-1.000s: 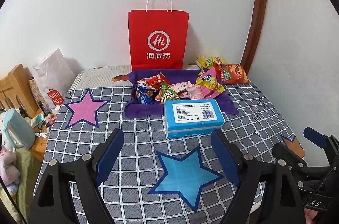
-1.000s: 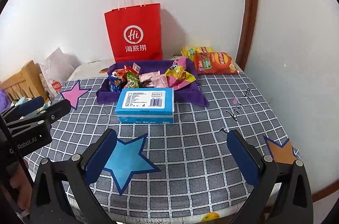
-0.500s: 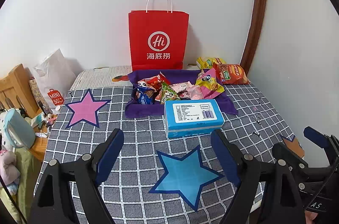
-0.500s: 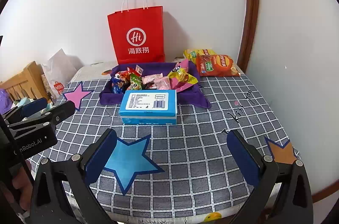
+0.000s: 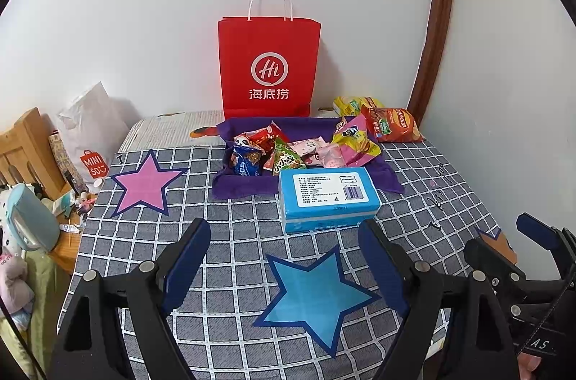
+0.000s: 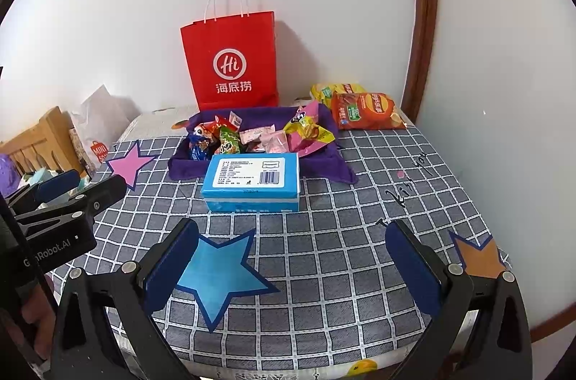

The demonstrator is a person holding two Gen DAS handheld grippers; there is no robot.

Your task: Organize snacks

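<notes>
Left gripper (image 5: pixel 284 257) hangs spread and empty over the near cloth; right gripper (image 6: pixel 291 257) likewise, wide apart, grasping nothing. The snacks (image 5: pixel 288 153) sit heaped in the purple tray (image 5: pixel 244 189) at the far middle, behind the blue box (image 5: pixel 327 196). Best reach over the box, pinching one packet at its edge.

The left claw (image 5: pixel 284 257) hangs over the near part of the table (image 5: pixel 223 236), and a paper star (image 5: pixel 316 293) lies flat right under its gap. Just past the claw sits a tissue box (image 5: pixel 329 196). Behind the box is a cloth tray (image 5: pixel 237 185) full of snack packs (image 5: pixel 284 153). A paper bag (image 5: pixel 268 67) stands behind the tray, against the wall. Two chip bags (image 5: pixel 390 124) lie far off to the right. Another star (image 5: pixel 144 182) lies ahead on the left.

The right claw (image 6: pixel 291 257) has the box ahead, a bit to its left.
</notes>
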